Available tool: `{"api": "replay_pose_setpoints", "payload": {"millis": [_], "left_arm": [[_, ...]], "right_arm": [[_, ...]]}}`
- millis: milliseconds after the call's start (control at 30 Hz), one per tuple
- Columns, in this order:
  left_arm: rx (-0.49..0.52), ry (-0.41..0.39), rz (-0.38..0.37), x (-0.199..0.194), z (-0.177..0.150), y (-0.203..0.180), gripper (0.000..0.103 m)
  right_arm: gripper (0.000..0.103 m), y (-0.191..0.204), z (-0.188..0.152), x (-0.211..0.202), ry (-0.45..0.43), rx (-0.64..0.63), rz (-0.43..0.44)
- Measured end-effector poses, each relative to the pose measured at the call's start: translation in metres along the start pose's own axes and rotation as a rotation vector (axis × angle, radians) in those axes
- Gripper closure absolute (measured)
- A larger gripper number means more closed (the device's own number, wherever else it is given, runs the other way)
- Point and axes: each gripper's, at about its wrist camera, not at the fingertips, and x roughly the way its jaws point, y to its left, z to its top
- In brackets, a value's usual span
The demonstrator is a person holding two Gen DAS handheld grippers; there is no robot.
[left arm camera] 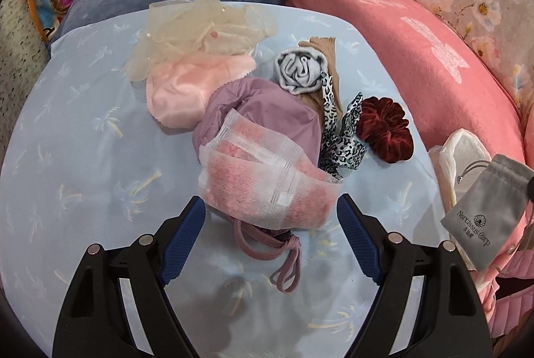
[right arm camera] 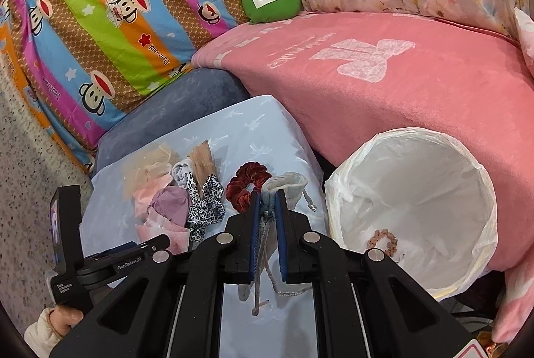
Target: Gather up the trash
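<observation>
Light blue palm-print cushion (left arm camera: pixel 83 111) holds a heap of small items, pink blanket (left arm camera: pixel 417 57) on its right, striped monkey-print bedding (right arm camera: pixel 110 24) behind. Left gripper (left arm camera: pixel 271 218) hangs over the heap, jaws wide, nothing pinched; the pink-and-white wrapper (left arm camera: pixel 267 188) lies between the blue pads (left arm camera: pixel 182 241), pads not touching it. Wrapper sits on a mauve drawstring pouch (left arm camera: pixel 267 114), cord loop trailing toward the camera. Just beside: leopard-print strip (left arm camera: pixel 343 137), dark red velvet scrunchie (left arm camera: pixel 383 127), grey rolled sock (left arm camera: pixel 300 71), pink cloth (left arm camera: pixel 190 94), beige mesh (left arm camera: pixel 193 31). Right gripper (right arm camera: pixel 267 218) is clamped narrow on a grey drawstring pouch (right arm camera: pixel 287 188), cords dangling under the jaws. White-lined bin (right arm camera: pixel 417 191) stands right of the cushion, against the blanket, with a small beaded hair tie (right arm camera: pixel 382 241) inside. Sleeve and hand (right arm camera: pixel 56 321) grip the left handle.
</observation>
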Motion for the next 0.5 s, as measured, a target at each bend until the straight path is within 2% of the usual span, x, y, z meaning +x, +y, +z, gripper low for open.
{"api": "replay_pose_setpoints", "payload": {"millis": [100,167,200,267,300,333,400,500], "left_arm": [[0.017,0.005,0.015,0.008,0.001,-0.003,0.027],[0.015,0.014,0.010,0.011,0.002,-0.001,0.047],[0.011,0.021,-0.001,0.012,0.003,0.000,0.050],[0.013,0.026,-0.010,0.011,0.003,0.001,0.068],[0.022,0.028,-0.017,0.010,0.003,0.001,0.071],[0.027,0.026,-0.020,0.008,0.002,0.001,0.079],[0.034,0.015,-0.030,0.002,0.002,0.001,0.086],[0.037,-0.005,-0.051,-0.009,0.005,-0.001,0.089]], "right_arm": [[0.094,-0.001,-0.002,0.002,0.009,0.001,-0.003],[0.094,-0.001,-0.003,0.004,0.015,0.001,-0.007],[0.094,-0.001,-0.003,0.004,0.017,0.002,-0.008],[0.094,-0.001,-0.003,0.006,0.022,0.001,-0.009],[0.094,-0.001,-0.004,0.007,0.024,-0.001,-0.010],[0.094,0.000,-0.004,0.008,0.026,-0.001,-0.010],[0.094,0.001,-0.004,0.009,0.028,-0.003,-0.006],[0.094,0.004,-0.003,0.008,0.024,-0.011,0.000]]}}
